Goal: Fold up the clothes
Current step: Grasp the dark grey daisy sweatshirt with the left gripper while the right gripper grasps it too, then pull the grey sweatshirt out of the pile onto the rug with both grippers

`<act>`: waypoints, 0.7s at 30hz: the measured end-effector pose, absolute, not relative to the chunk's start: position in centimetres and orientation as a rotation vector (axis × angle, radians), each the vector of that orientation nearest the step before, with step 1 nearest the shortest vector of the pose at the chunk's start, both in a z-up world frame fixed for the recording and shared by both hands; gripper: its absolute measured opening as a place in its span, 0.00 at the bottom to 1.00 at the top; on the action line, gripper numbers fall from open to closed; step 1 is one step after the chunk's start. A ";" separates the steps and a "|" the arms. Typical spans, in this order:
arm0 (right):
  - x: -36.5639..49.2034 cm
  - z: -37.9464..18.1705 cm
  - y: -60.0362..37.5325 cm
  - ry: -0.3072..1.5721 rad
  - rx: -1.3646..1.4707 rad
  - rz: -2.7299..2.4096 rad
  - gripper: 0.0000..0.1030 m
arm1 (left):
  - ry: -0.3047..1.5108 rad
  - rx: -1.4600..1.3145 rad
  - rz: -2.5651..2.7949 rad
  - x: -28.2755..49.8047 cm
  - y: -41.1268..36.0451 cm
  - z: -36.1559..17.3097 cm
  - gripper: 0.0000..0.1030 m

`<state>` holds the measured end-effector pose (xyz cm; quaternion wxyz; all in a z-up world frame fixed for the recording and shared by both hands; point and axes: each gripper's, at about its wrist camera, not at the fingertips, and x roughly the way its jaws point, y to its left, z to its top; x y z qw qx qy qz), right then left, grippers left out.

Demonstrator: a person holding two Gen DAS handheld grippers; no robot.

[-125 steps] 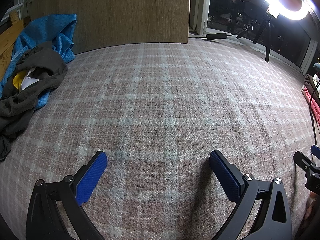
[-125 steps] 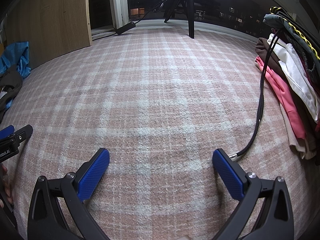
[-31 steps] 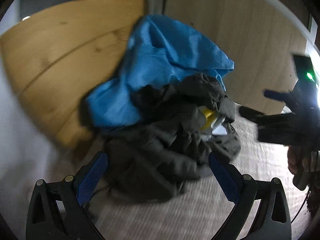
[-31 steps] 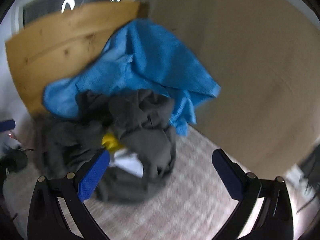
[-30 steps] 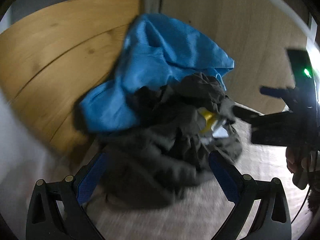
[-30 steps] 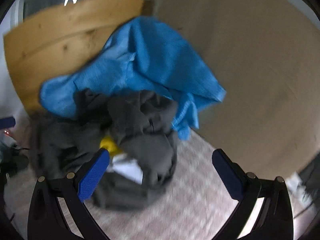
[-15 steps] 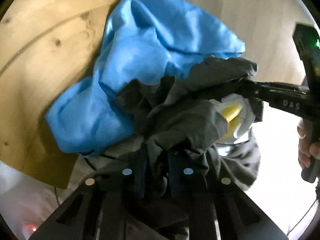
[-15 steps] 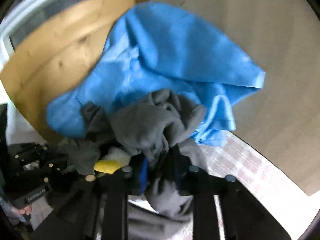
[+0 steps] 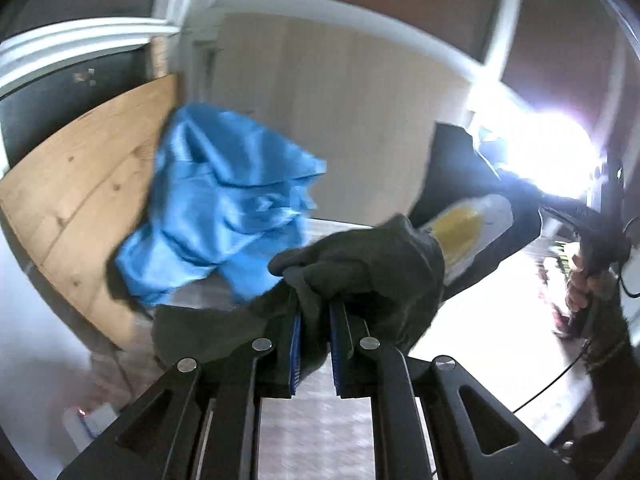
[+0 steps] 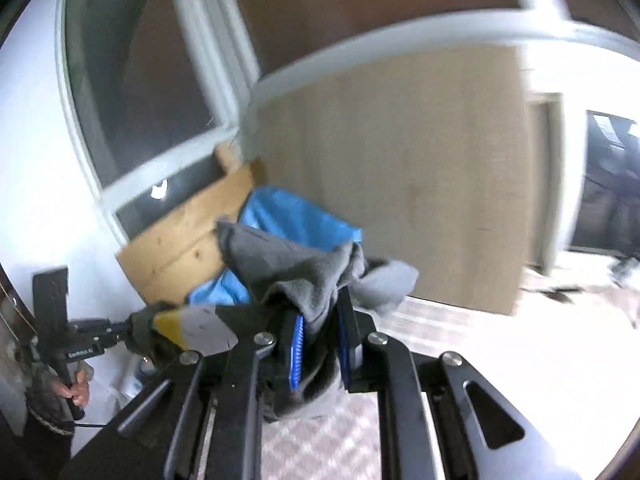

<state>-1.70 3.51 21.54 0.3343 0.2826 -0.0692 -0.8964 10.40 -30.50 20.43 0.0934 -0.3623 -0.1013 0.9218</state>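
A dark grey garment [image 9: 372, 264] with a yellow and white print [image 9: 464, 228] hangs in the air between my two grippers. My left gripper [image 9: 314, 344] is shut on one bunched edge of it. My right gripper [image 10: 320, 344] is shut on another part of the grey garment [image 10: 296, 268], and the print [image 10: 192, 326] shows to its left. A blue garment [image 9: 224, 212] lies heaped behind, against a wooden board; it also shows in the right wrist view [image 10: 296, 220].
A light wooden board [image 9: 76, 200] leans at the left and a tall wooden panel [image 10: 400, 176] stands behind the blue garment. The pink plaid bed cover [image 10: 460, 344] lies below. A bright lamp [image 9: 548, 160] glares at the right.
Both grippers closed on the grey garment half a second ago and have since lifted it up off the blue garment, stretching it between them.
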 end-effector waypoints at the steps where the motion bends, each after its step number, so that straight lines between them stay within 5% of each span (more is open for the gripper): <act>1: -0.6 22.0 5.5 -0.203 0.741 -2.384 0.10 | -0.309 -1.068 2.708 10.7 -29.9 20.6 0.15; 3: 1.1 21.0 9.0 -0.187 0.846 -2.526 0.11 | -0.215 -1.187 2.715 9.8 -28.7 18.0 0.23; 6: 1.1 14.7 11.6 0.080 1.236 -2.684 0.15 | -0.017 -1.449 2.731 8.4 -27.6 12.8 0.15; 10: 1.4 9.0 14.8 0.188 1.504 -2.642 0.18 | -0.243 -1.606 2.611 8.5 -27.6 8.9 0.15; 11: 1.4 8.6 15.6 0.140 1.519 -2.626 0.30 | -0.257 -1.601 2.591 8.5 -26.8 8.8 0.15; 12: 1.3 8.3 16.2 0.086 1.527 -2.609 0.51 | -0.252 -1.580 2.569 8.3 -25.6 9.0 0.20; 14: 0.8 8.0 17.0 -0.018 1.498 -2.573 0.72 | -0.199 -1.538 2.528 7.7 -22.4 9.4 0.43; 16: 0.2 7.3 15.9 -0.011 1.460 -2.533 0.72 | -0.131 -1.490 2.494 7.0 -19.0 9.5 0.68; 21: -2.8 3.3 10.6 0.159 1.452 -2.347 0.72 | -0.024 -1.498 2.415 4.0 -11.2 7.1 0.70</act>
